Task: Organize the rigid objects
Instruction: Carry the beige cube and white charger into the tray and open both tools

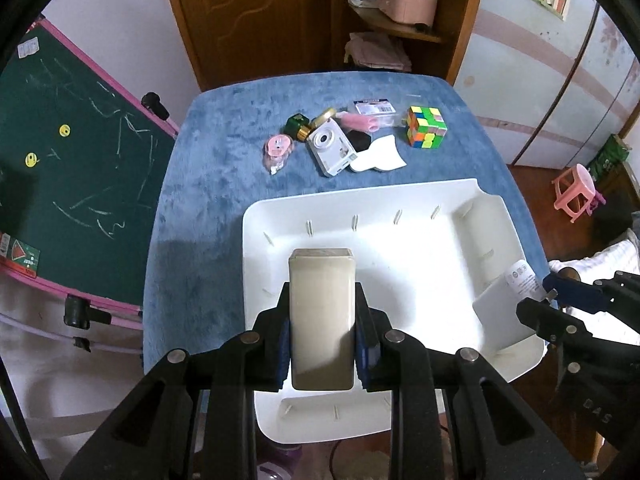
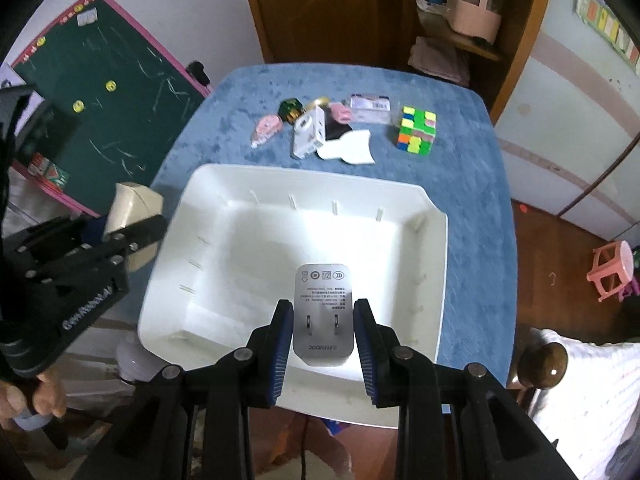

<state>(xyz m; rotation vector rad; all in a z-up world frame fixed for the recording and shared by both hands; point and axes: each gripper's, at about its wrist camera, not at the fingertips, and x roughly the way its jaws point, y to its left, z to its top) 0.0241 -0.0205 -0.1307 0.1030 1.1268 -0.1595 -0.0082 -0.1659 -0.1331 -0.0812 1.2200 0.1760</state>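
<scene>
My left gripper [image 1: 322,312] is shut on a cream rectangular box [image 1: 322,312], held over the left part of the white tray [image 1: 492,216]. In the right wrist view that same box [image 2: 132,208] and left gripper [image 2: 132,236] show at the tray's left edge. My right gripper [image 2: 323,320] is shut on a white wall charger [image 2: 323,300] with its two prongs facing the camera, above the near side of the tray [image 2: 436,248]. The charger [image 1: 508,292] and right gripper [image 1: 540,300] also appear at the tray's right rim in the left wrist view.
On the blue tablecloth [image 1: 208,208] beyond the tray lie a colour cube [image 1: 425,126], a white compact camera [image 1: 330,146], a white curved piece [image 1: 380,154], a pink round item [image 1: 277,150], a green and gold bottle [image 1: 298,124] and a packet [image 1: 374,108]. A chalkboard [image 1: 68,168] stands on the left.
</scene>
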